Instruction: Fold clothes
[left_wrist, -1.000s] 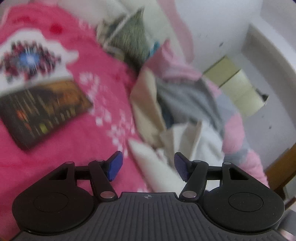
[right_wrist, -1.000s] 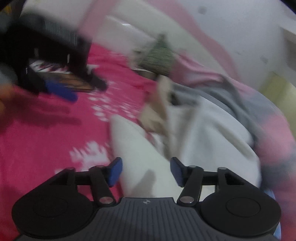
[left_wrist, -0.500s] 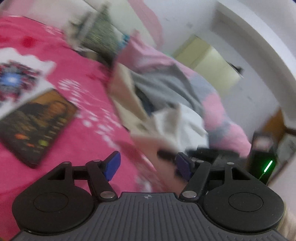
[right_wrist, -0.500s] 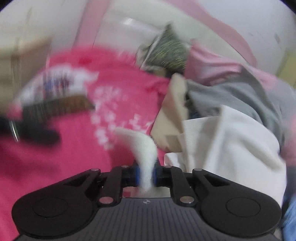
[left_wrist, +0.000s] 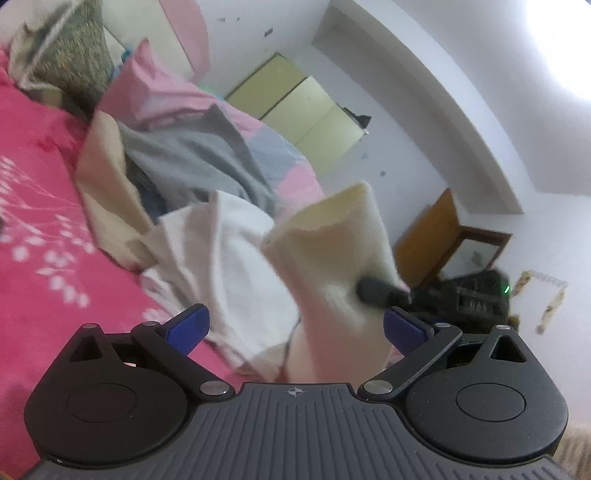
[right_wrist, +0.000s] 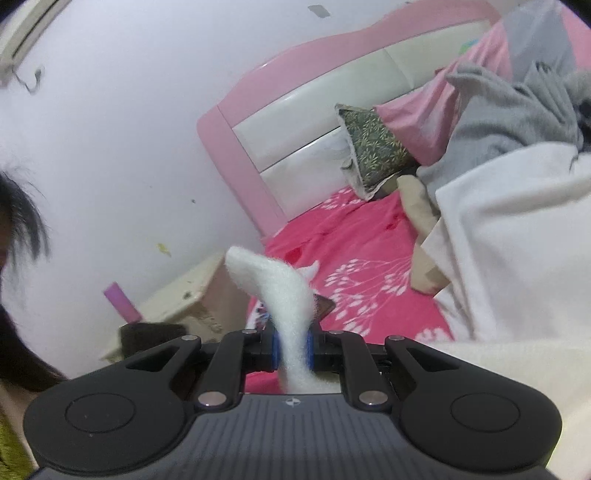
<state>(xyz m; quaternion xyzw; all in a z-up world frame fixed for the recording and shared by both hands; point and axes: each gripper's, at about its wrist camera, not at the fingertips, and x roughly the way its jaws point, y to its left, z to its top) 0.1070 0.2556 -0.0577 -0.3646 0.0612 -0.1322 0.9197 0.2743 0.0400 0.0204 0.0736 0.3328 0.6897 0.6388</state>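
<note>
Soft daylight with upper-right glare in the left view; fisheye-bent edges, slight motion blur.

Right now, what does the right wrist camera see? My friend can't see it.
The right gripper pinches a fluffy white garment above a pink bed. A heap of clothes lies to the right.

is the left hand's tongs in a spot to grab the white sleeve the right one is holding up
Probably yes. The left tongs are opening wide and the white sleeve already hangs between the pads, untouched. The right tongs pinch it from the side, leaving its lower part free.
</note>
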